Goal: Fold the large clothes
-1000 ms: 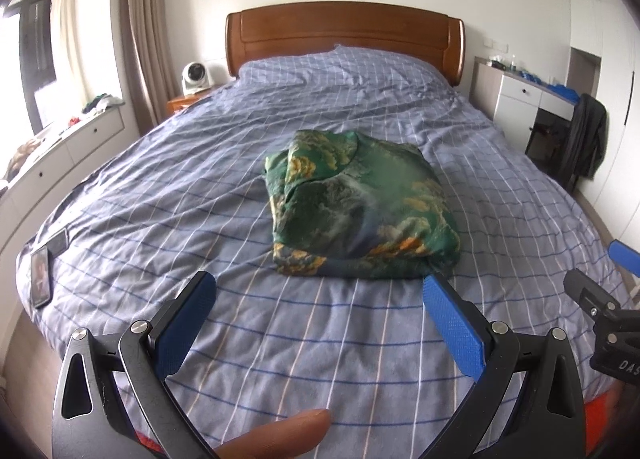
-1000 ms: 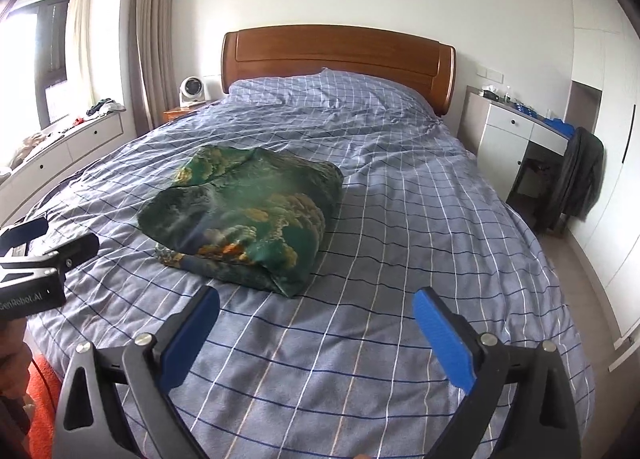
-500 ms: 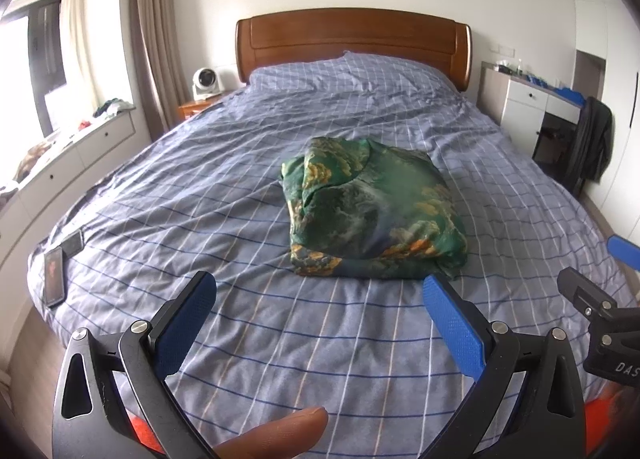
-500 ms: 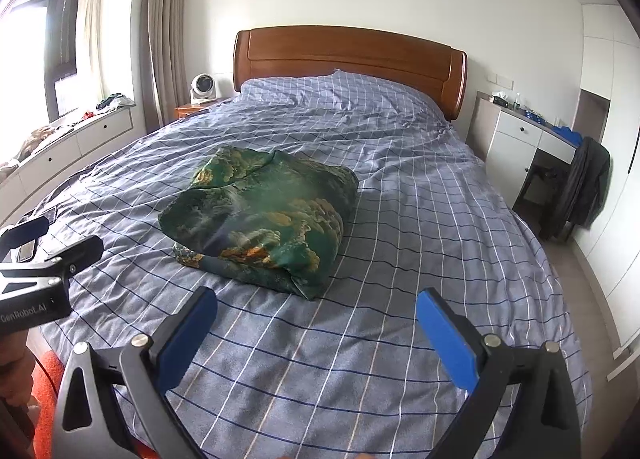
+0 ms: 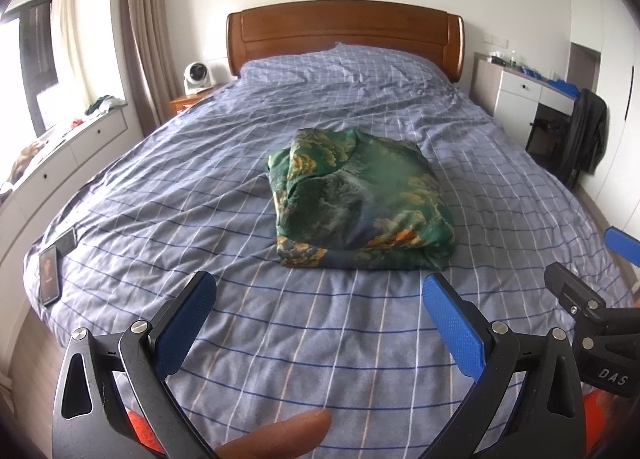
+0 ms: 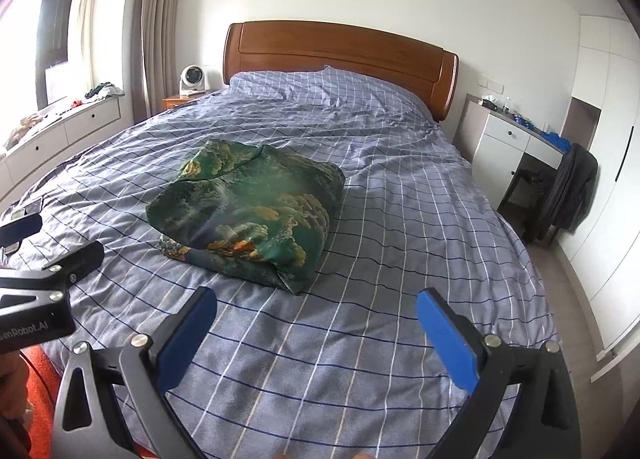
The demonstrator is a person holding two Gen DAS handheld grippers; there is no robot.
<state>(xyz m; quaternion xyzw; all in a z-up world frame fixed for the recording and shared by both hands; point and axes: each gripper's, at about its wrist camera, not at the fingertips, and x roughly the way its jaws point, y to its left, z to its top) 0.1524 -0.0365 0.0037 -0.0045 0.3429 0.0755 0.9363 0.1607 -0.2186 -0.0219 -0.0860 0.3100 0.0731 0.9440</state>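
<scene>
We count one folded garment [image 5: 360,207], green with orange and yellow patches, lying as a compact bundle near the middle of the bed [image 5: 200,187], on the blue checked cover and well clear of the pillows. We hold two grippers above the foot of the bed, neither touching the cloth. Our left gripper [image 5: 318,321] has its two blue pads spread wide with nothing between them, and our right gripper [image 6: 316,325] stands the same way, jaws apart and empty. In the left view the right tool shows at the edge with the letters "DAS" on its black body; in the right view the left tool shows with "enRobot.AI" readable, its first letter cut off. One fingertip [image 5: 276,435] pokes in at the bottom of the left view. At the left corner of the bed lie two dark flat items, one a phone [image 5: 50,277] with its screen up, the other [image 5: 66,240] just beside it. We see one wooden headboard [image 5: 344,33], one small white fan [image 5: 195,77] on the nightstand, one white desk [image 6: 516,147], and one dark jacket [image 6: 572,191] hung on the chair beside it.
</scene>
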